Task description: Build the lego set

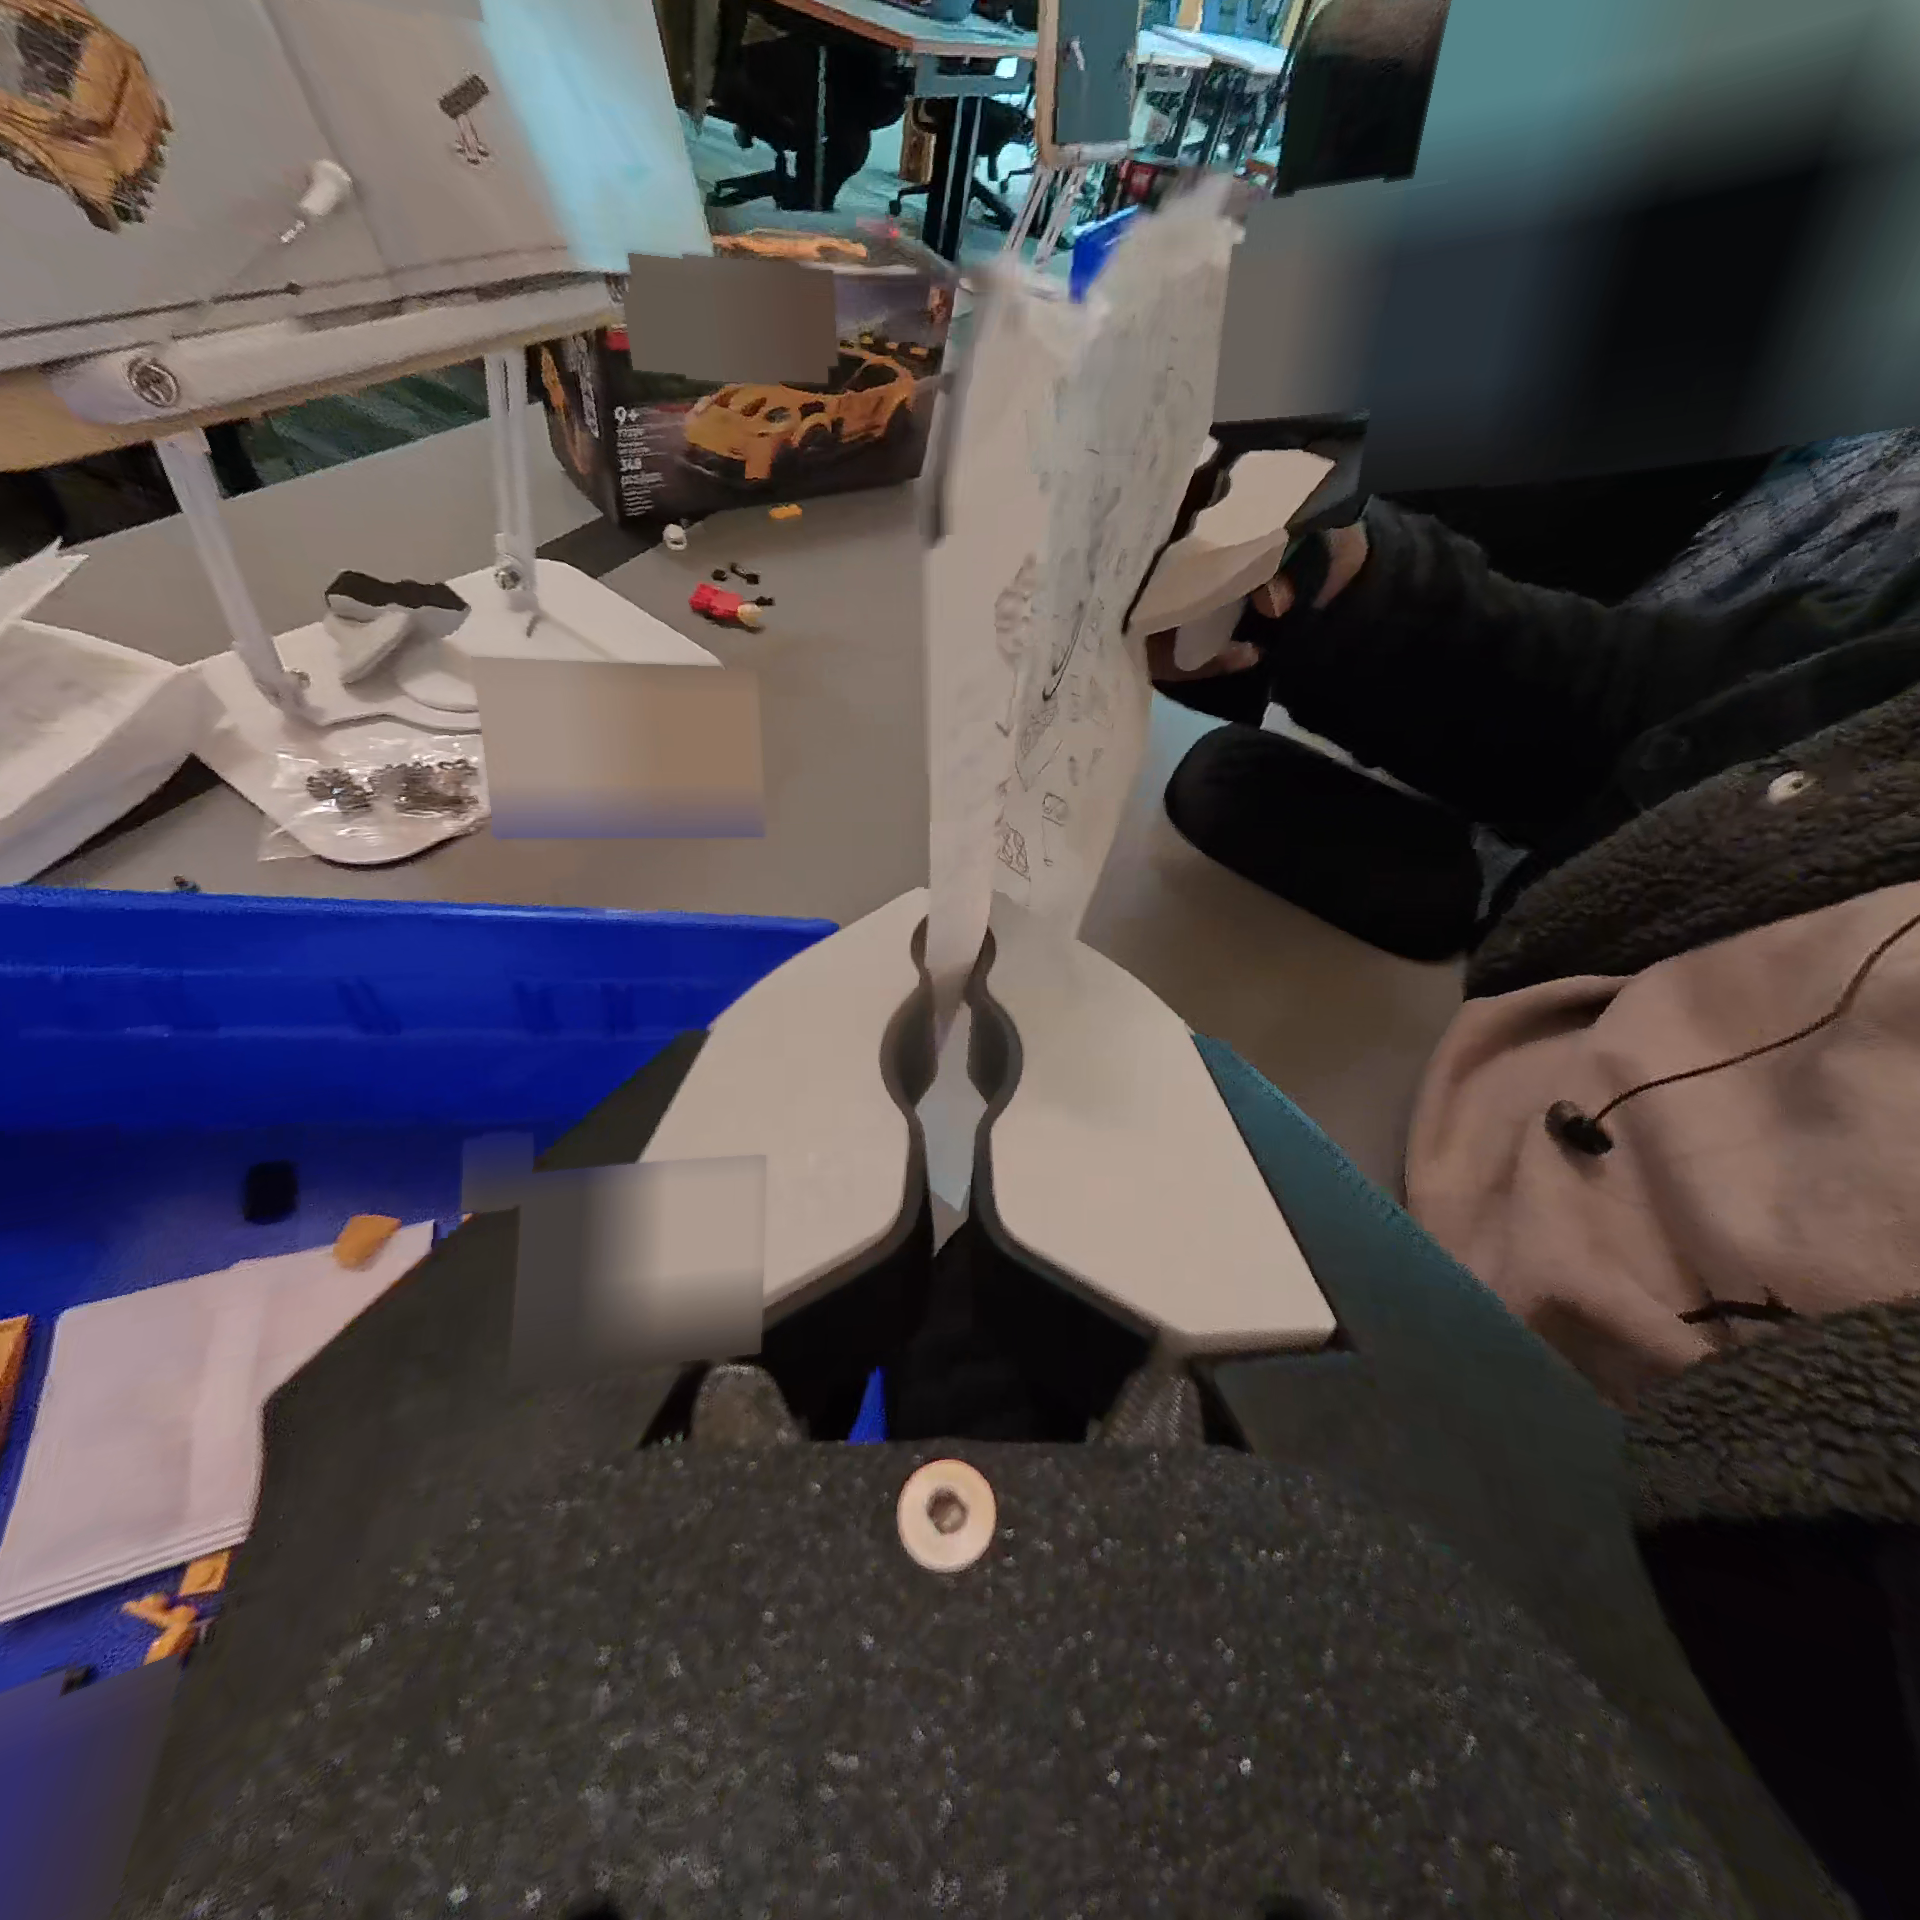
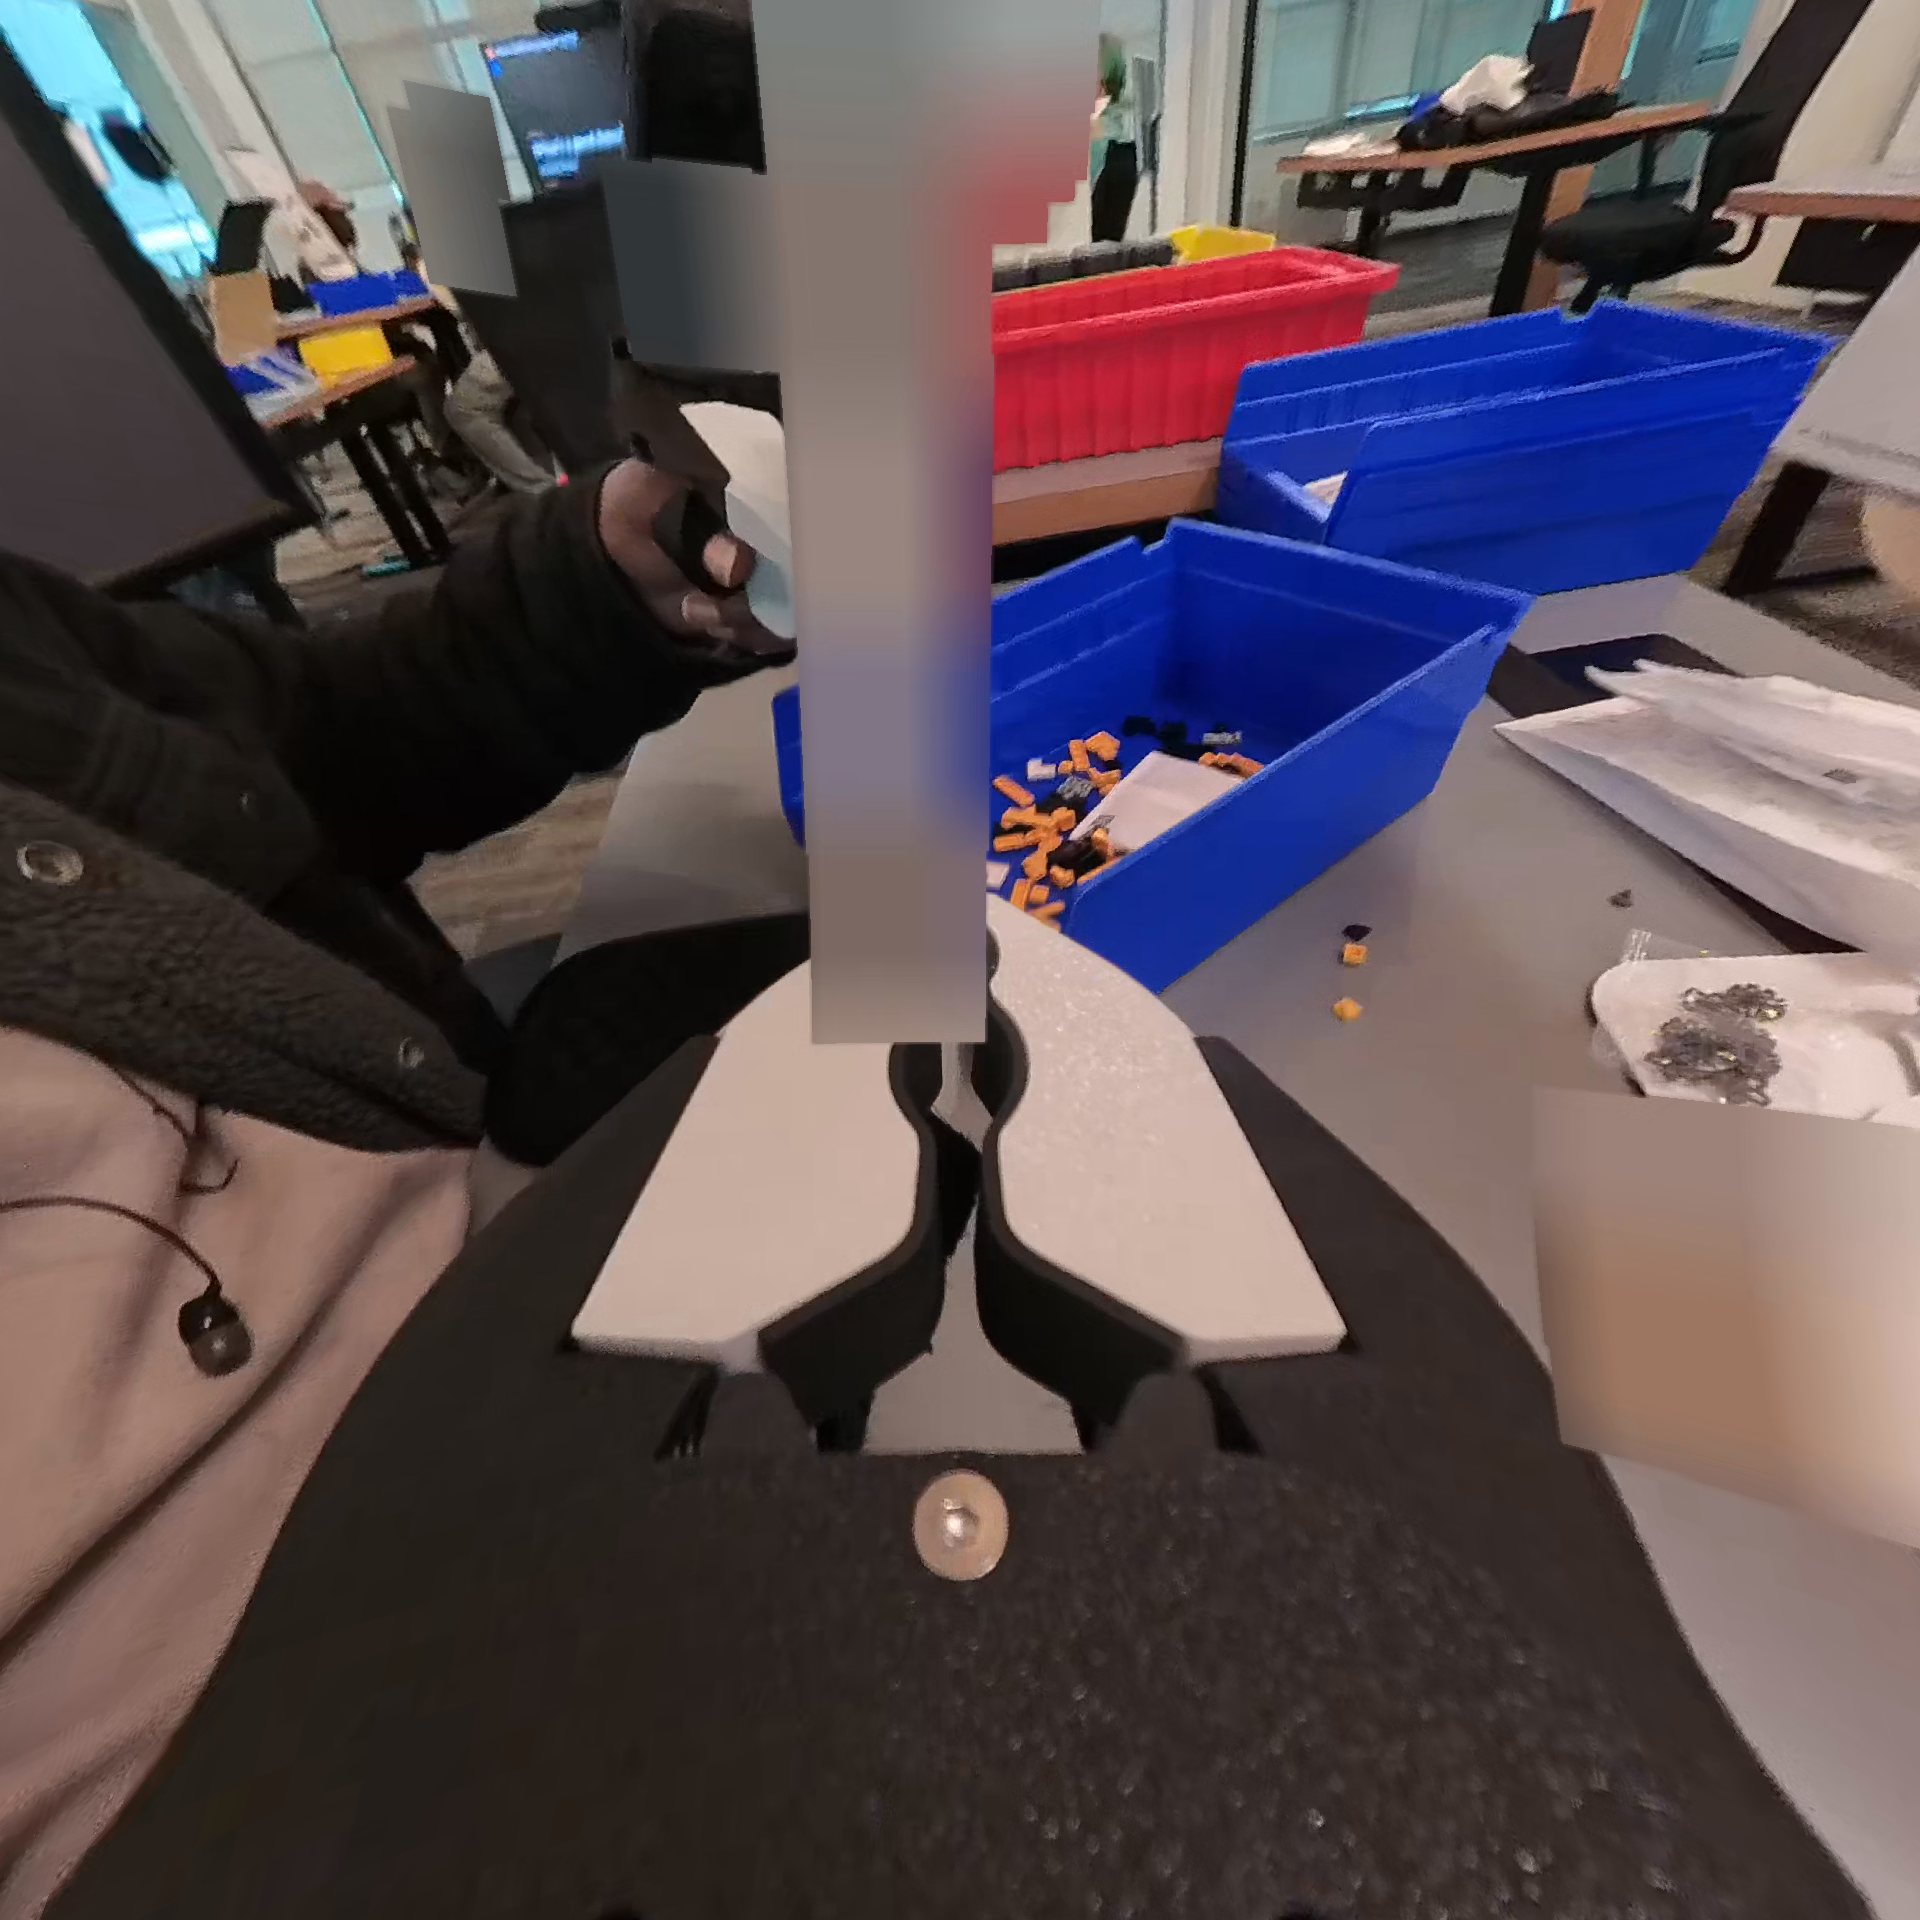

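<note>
My left gripper (image 1: pixel 951 935) is shut on the lower edge of a white paper bag (image 1: pixel 1049 623) printed with line drawings, which stands up in front of me. My right gripper (image 1: pixel 1195 582) pinches the same bag's far side edge, held by a hand in a black sleeve. In the right wrist view my right gripper (image 2: pixel 966 1049) is shut on a thin white sheet; a blurred patch covers most of the bag there. The left gripper (image 2: pixel 758 520) shows beyond it. A blue bin (image 2: pixel 1299 831) holds several orange and black bricks (image 2: pixel 1049 821).
A set box with an orange car (image 1: pixel 748 416) and a booklet on a white stand (image 1: pixel 260 156) are at the back. A small red piece (image 1: pixel 722 603) and a clear bag of dark parts (image 1: pixel 384 784) lie on the grey table. A red bin (image 2: pixel 1174 343), more blue bins (image 2: pixel 1538 436) and white paper bags (image 2: pixel 1714 790) are to the right. The grippers' ends are close to 12 cm from one another.
</note>
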`<state>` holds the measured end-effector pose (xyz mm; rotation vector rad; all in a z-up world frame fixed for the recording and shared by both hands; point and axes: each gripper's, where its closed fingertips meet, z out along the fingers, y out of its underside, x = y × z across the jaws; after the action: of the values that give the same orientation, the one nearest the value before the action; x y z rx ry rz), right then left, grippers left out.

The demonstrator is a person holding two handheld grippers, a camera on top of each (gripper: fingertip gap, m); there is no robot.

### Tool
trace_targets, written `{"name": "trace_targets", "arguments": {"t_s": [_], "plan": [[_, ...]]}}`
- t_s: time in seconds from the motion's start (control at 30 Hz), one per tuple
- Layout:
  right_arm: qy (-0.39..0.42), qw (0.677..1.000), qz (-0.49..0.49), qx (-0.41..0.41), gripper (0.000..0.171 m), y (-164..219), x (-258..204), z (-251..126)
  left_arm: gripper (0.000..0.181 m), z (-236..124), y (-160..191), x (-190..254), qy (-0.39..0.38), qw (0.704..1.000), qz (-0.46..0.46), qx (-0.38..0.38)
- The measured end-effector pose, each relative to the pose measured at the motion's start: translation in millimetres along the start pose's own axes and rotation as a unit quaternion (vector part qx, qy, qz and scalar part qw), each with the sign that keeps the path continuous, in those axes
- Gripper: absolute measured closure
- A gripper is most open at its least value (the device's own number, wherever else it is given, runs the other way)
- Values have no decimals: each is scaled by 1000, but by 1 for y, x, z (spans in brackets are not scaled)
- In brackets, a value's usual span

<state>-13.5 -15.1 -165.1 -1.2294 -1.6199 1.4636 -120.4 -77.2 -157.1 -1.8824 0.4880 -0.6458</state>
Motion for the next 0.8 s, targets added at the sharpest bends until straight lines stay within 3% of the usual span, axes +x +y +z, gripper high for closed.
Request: {"name": "trace_targets", "arguments": {"t_s": [0.1,0.2,0.37,0.47,0.6,0.8], "plan": [[26,999,1,40,171,-17,15,0,181,-9,-15,-16,6,999,-32,2],[61,997,-27,49,157,-19,30,-10,181,-35,-41,-53,-6,996,-87,34],[83,996,-10,16,157,13,49,-22,181,-86,-75,-156,-43,973,-213,80],[80,997,18,-1,158,35,56,-24,181,-100,-75,-222,-71,954,-280,85],[69,997,37,-14,160,50,61,-25,181,-93,-69,-292,-93,935,-334,69],[52,997,34,-36,162,60,59,-23,181,-59,-55,-355,-107,922,-372,14]]}}
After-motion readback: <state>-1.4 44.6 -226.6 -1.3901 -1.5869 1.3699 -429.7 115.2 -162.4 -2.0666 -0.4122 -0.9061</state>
